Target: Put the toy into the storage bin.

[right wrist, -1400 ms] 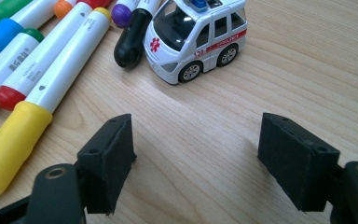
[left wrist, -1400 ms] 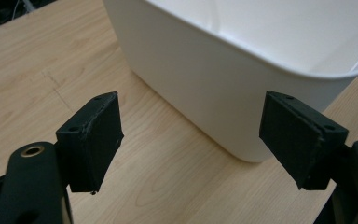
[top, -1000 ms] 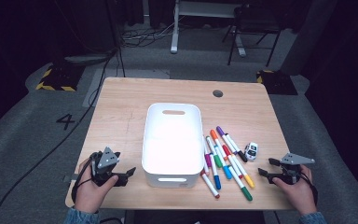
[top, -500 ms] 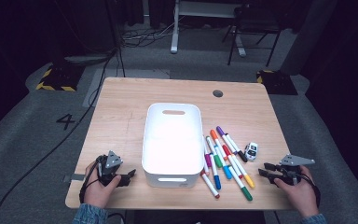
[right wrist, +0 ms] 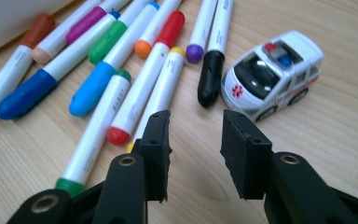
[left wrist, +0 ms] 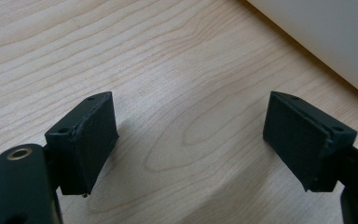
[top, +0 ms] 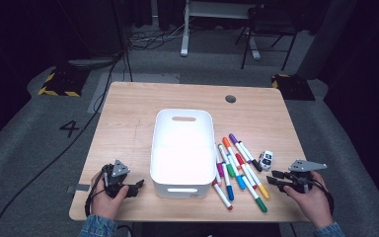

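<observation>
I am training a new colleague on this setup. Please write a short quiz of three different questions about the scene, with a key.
1. True or false: the markers lie inside the bin.
2. Which thing lies just right of the markers in the high view? A) a toy car B) a cup C) a spoon
3. Fill in: between the pads of the right gripper there is ____.

Key:
1. False. They lie on the table, right of the bin.
2. A, the toy car.
3. Nothing. The jaws have just been closing, but they stand apart over bare wood, short of the markers and the car.
</observation>
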Action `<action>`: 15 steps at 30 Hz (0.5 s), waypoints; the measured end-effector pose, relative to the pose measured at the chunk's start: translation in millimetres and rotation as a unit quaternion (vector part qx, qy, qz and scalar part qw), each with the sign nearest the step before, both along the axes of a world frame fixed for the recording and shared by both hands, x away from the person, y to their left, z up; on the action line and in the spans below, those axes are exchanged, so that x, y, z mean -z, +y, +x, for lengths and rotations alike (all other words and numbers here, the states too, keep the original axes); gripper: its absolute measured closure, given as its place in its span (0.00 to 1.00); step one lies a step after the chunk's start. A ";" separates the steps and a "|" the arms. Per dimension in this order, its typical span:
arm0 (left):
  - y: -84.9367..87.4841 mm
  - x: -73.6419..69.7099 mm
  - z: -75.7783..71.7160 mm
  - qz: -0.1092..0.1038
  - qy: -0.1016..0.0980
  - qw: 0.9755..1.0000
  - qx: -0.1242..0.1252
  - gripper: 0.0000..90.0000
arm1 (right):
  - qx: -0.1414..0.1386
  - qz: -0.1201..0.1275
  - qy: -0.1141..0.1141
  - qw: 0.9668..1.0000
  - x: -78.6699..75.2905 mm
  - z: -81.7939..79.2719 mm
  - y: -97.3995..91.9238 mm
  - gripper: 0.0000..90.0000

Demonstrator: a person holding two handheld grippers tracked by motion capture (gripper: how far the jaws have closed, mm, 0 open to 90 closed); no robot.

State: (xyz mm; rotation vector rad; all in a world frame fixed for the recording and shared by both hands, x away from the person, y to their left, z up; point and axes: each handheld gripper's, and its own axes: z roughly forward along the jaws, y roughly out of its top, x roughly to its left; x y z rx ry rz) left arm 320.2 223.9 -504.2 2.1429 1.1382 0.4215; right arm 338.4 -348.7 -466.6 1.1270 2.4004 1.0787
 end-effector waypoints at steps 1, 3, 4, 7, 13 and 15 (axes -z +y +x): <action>-0.1 0.1 0.0 -0.001 0.000 1.000 0.000 0.20 | 0.000 -0.001 -0.001 1.000 -1.5 1.2 1.5 0.70; -0.1 0.1 0.0 -0.001 0.000 1.000 -0.001 0.20 | -0.005 -0.003 -0.002 1.000 -6.2 6.0 5.4 0.72; -0.1 0.1 0.0 -0.001 0.000 1.000 -0.001 0.20 | -0.009 -0.006 -0.004 1.000 -7.9 8.8 6.8 0.73; -0.1 0.1 0.0 -0.001 0.000 1.000 0.000 0.20 | -0.011 -0.008 -0.002 1.000 -12.6 16.1 13.5 0.74; -0.2 0.1 0.0 -0.001 0.000 1.000 -0.001 0.20 | -0.020 -0.013 0.003 1.000 -22.5 39.4 29.5 0.75; -0.1 0.1 0.0 -0.001 0.000 1.000 -0.001 0.20 | -0.020 -0.010 0.007 1.000 -24.9 48.1 34.3 0.76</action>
